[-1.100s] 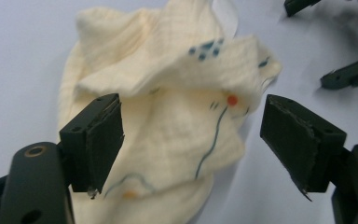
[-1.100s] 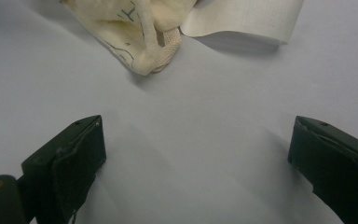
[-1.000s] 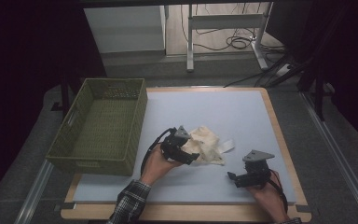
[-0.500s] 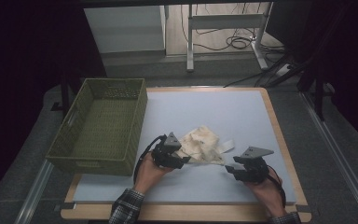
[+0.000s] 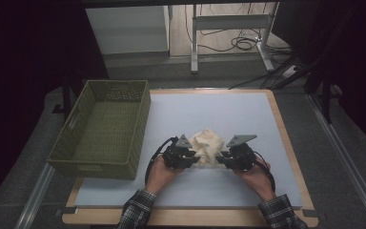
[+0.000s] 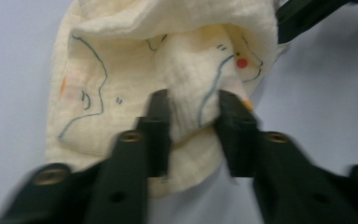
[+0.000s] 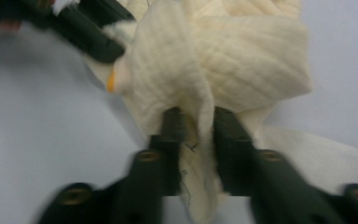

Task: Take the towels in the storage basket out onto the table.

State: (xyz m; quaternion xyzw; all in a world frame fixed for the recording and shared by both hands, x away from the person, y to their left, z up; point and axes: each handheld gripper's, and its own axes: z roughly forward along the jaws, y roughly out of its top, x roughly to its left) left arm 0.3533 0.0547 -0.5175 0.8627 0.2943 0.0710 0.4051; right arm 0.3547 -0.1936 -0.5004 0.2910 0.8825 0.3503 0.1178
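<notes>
A cream cloth (image 5: 208, 144) with blue line drawings lies crumpled on the pale blue table top (image 5: 219, 107), near the front. My left gripper (image 5: 196, 160) reaches it from the left and my right gripper (image 5: 219, 160) from the right. In the left gripper view the left gripper (image 6: 196, 122) has just been closing and pinches a fold of the cloth (image 6: 121, 56) between its jaws. In the right gripper view the right gripper (image 7: 200, 127) has just been closing too, and a hanging fold of the cloth (image 7: 223, 51) is squeezed between its jaws.
A green woven basket (image 5: 93, 169) stands at the table's left side, a short way from my left hand. The table's wooden edge (image 5: 190, 217) runs along the front. Beyond the table are desk legs and cables (image 5: 240, 43) on the floor.
My right gripper has moved left, up to the cloth. Both grippers have closed on folds of the cloth, which now sits bunched between them.
</notes>
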